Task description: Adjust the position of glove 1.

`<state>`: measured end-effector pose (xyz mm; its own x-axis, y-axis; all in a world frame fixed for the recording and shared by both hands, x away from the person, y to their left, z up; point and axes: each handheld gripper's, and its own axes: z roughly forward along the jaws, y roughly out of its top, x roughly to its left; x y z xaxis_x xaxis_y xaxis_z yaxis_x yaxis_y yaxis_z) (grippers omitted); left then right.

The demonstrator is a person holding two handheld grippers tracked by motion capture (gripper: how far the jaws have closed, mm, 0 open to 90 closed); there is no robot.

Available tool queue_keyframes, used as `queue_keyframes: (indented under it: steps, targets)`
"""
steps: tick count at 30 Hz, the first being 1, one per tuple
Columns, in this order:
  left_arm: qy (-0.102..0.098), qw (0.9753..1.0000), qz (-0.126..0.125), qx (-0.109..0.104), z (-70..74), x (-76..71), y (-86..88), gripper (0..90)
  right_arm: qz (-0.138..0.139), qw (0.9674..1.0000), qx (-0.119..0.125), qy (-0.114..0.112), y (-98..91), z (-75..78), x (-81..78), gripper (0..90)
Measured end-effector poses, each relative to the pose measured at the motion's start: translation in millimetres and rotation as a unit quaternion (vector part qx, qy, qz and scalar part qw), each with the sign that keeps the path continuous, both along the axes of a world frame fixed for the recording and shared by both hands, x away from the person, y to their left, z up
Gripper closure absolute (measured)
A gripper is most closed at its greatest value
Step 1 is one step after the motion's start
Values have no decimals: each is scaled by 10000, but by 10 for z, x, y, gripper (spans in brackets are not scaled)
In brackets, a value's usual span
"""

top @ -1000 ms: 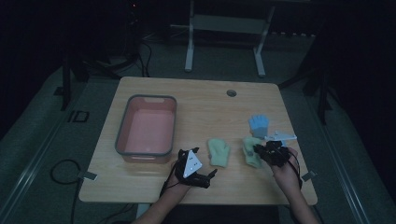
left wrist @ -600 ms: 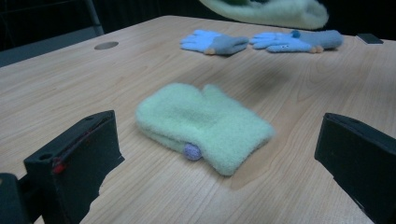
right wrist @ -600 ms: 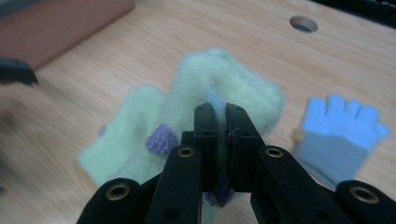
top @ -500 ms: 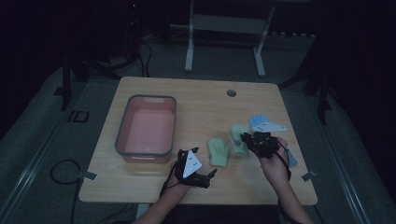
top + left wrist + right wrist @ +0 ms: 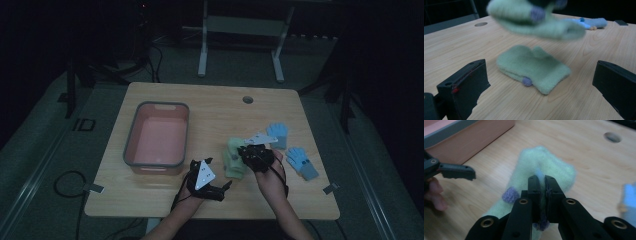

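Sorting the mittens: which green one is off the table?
The green knitted mitten clamped in the right gripper; the other green mitten lies flat on the wooden table.

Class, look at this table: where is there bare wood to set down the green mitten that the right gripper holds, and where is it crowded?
Bare wood lies between the pink tub and the cable hole, and along the far edge. It is crowded near the right gripper: a green mitten lies there, with two blue mittens beside it.
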<state>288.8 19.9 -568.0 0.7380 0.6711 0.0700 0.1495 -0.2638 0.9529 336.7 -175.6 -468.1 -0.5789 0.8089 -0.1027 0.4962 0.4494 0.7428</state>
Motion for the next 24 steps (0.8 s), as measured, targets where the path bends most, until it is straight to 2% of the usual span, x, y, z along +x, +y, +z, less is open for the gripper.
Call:
queue_keyframes:
  steps: [4, 5, 7, 10, 12, 17, 20, 24]
  targets:
    - [5, 10000, 8, -11, -1, 1, -2, 3, 31, 9999, -107, 96, 64, -116, 10, 845]
    - [-4, 10000, 7, -8, -1, -1, -3, 3, -4, 9998, -99, 178, 75, -177, 25, 845]
    - [-9, 10000, 5, -2, -1, -4, -5, 3, -11, 9995, -238, 194, 91, -247, 44, 844]
    - [-1, 10000, 3, 5, -1, -3, -7, 3, -22, 9993, -219, 303, 94, -304, 64, 843]
    - [-20, 10000, 2, 23, -1, -6, -7, 3, -57, 9987, -239, 438, 111, -395, 95, 839]
    - [-36, 9999, 16, 101, 0, -17, -17, 3, -6, 9975, -474, 527, 124, -517, 136, 831]
    - [-76, 9998, -19, 200, -1, -29, -34, 3, 40, 9970, -462, 614, 99, -570, 167, 827]
    - [-77, 9998, 52, 201, 0, -33, -39, 3, 82, 9974, -274, 661, 30, -522, 176, 781]
